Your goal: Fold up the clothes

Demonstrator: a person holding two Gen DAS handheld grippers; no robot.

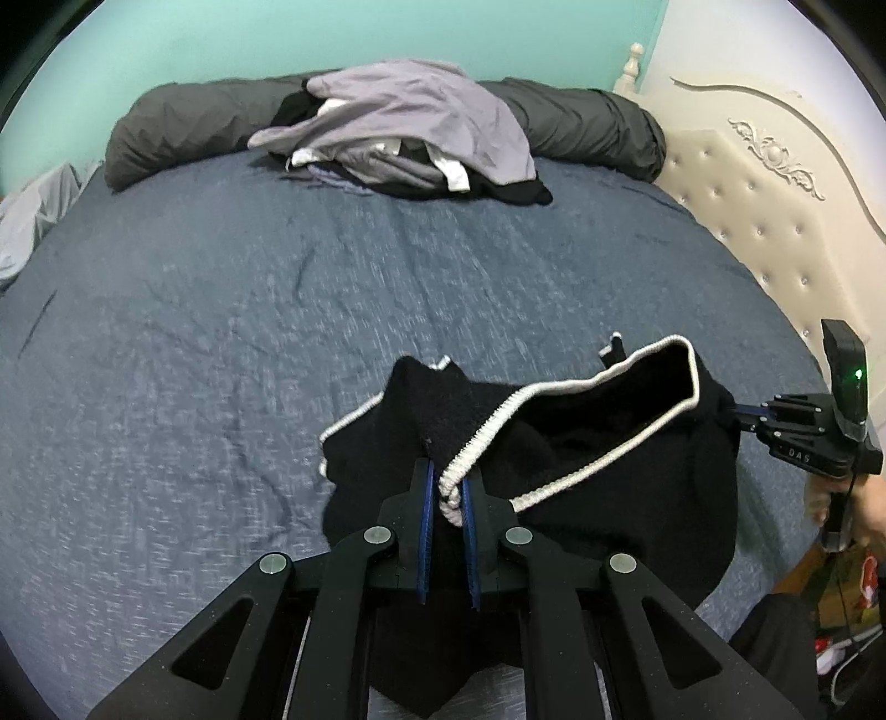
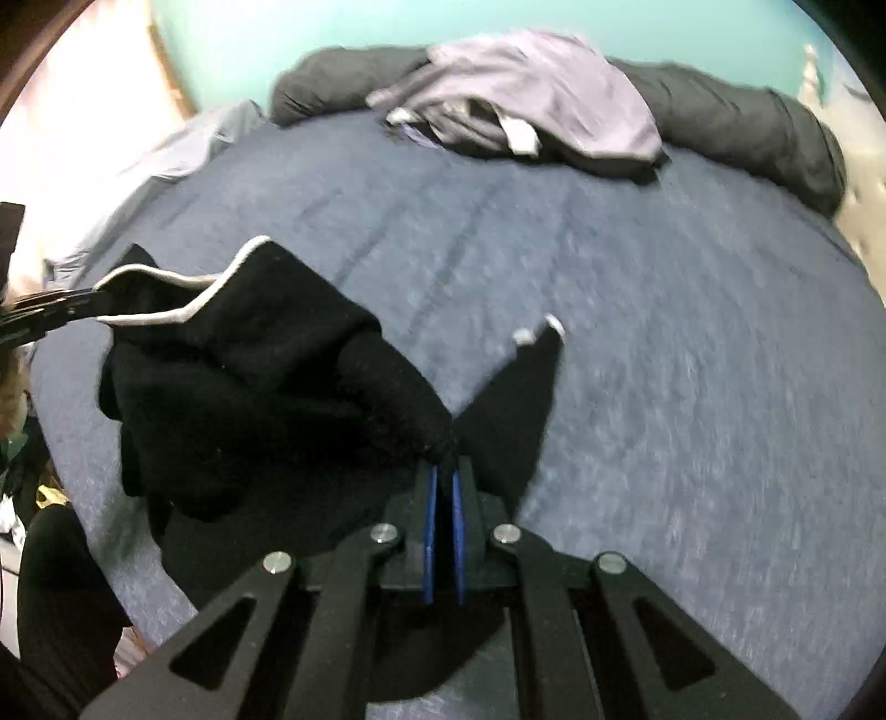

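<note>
Above the near edge of the blue-grey bedspread [image 1: 221,310], you hold a black knit garment with white ribbed trim [image 1: 609,443] between your two grippers, so it hangs in folds over the bedspread and nothing shows whether its lowest folds touch. Your left gripper [image 1: 447,487] has its blue-padded jaws pinching a bunched piece of the white trim at the garment's near edge. Your right gripper [image 2: 443,476] has its jaws pressed together on a dark fold of the same garment [image 2: 249,387], and from the left wrist view it [image 1: 745,412] grips the garment's right side, beside the cream tufted headboard [image 1: 747,210]. A hand [image 1: 864,509] holds that gripper's handle.

At the far edge of the bedspread from the garment lies a loose pile of clothes [image 1: 398,133], with a lilac top uppermost and black and white pieces under it. The pile rests against a rolled dark grey duvet [image 1: 183,127] that runs along the bedspread's far edge below the turquoise wall [image 1: 332,33]. The right wrist view is blurred.
</note>
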